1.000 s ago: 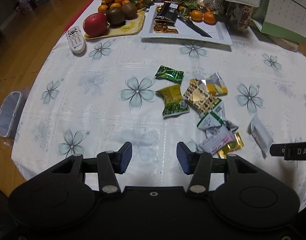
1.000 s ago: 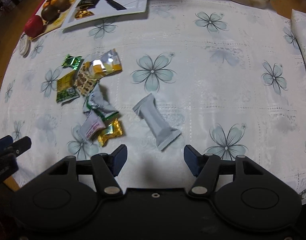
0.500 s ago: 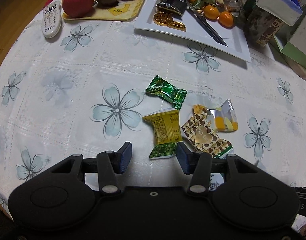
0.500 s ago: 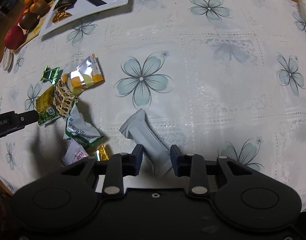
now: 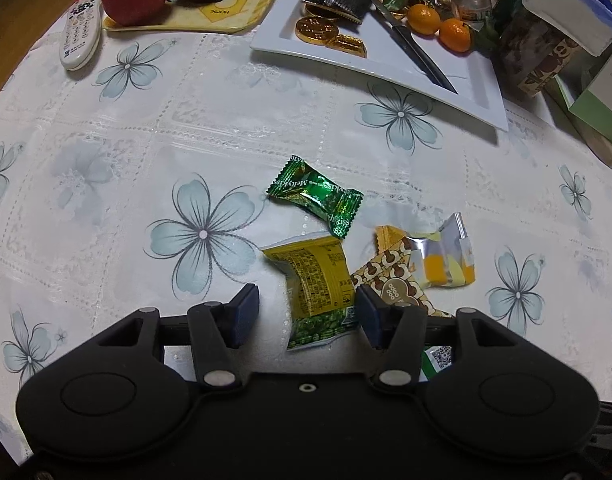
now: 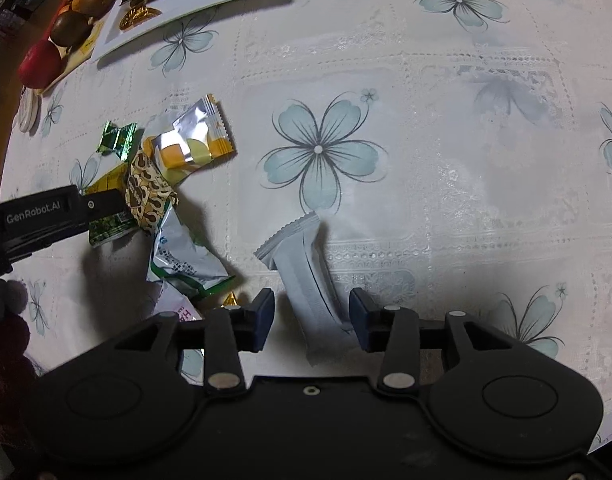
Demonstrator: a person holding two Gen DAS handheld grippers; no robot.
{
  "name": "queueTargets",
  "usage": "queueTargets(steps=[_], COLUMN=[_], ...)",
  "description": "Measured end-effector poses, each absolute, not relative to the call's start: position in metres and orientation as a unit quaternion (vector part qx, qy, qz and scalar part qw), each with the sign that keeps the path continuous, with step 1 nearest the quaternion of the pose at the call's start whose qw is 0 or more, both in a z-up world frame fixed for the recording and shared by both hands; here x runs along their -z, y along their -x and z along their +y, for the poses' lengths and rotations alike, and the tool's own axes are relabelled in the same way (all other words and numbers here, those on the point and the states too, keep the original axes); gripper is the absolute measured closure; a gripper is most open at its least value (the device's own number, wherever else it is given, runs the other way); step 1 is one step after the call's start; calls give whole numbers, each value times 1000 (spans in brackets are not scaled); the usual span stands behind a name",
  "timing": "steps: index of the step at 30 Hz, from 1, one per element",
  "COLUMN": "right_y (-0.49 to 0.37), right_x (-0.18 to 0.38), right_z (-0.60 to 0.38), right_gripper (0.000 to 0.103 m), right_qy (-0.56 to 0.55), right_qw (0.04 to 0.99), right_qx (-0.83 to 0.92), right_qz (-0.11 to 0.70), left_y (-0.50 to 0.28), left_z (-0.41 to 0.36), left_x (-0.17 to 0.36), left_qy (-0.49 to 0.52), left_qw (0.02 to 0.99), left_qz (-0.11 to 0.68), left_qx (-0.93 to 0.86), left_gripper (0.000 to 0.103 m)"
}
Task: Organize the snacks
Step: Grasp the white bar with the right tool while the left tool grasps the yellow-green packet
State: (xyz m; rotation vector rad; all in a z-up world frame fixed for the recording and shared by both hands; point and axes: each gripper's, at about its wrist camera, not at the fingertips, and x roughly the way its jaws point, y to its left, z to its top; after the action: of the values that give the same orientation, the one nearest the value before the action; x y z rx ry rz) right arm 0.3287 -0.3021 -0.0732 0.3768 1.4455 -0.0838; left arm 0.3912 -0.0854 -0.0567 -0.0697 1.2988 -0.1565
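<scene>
Loose snack packets lie on a flowered tablecloth. My left gripper (image 5: pixel 307 312) is low over a yellow-and-green packet (image 5: pixel 313 276) that lies between its jaws; the jaws are opening slightly and the pads do not press on it. Beyond it lie a green candy (image 5: pixel 315 196), a brown heart-patterned packet (image 5: pixel 393 284) and a silver-orange packet (image 5: pixel 441 256). My right gripper (image 6: pixel 311 312) straddles a pale grey bar packet (image 6: pixel 302 272); its jaws are opening, with gaps on both sides. A white-green pouch (image 6: pixel 182 260) and a gold wrapper (image 6: pixel 230 300) lie to its left.
At the back a white plate (image 5: pixel 465 96) holds gold coins, a black packet, a knife and mandarins. A yellow tray (image 5: pixel 226 20) carries an apple and kiwis, with a remote (image 5: pixel 78 36) beside it. Jars and a box crowd the back right. A dark red sleeve (image 6: pixel 6 356) shows at the left.
Both grippers have come down closer to the cloth. The left one moved over the yellow-and-green packet. The right jaws narrowed around the grey bar, then widened again.
</scene>
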Motion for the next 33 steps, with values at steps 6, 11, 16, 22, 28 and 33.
queueTargets(steps=[6, 11, 16, 22, 28, 33], right_y=[-327, -326, -326, -326, -324, -323], right_x=[74, 74, 73, 72, 63, 51], right_z=[-285, -287, -294, -301, -315, -326], right_gripper=[58, 60, 77, 80, 82, 82], right_qy=[-131, -136, -139, -155, -196, -210], right_qw=[745, 744, 743, 739, 742, 750], right_qx=[39, 45, 63, 62, 70, 86], right_qz=[652, 653, 652, 653, 637, 621], left_y=[-392, -393, -395, -395, -393, -388], left_z=[-89, -84, -73, -76, -79, -76], left_x=[59, 63, 67, 69, 66, 59], left_qy=[26, 30, 42, 31, 26, 39], left_qw=[795, 790, 785, 786, 787, 779], left_qz=[603, 611, 617, 618, 615, 625], left_qx=[63, 43, 6, 8, 26, 33], left_gripper=[44, 42, 43, 43, 63, 64])
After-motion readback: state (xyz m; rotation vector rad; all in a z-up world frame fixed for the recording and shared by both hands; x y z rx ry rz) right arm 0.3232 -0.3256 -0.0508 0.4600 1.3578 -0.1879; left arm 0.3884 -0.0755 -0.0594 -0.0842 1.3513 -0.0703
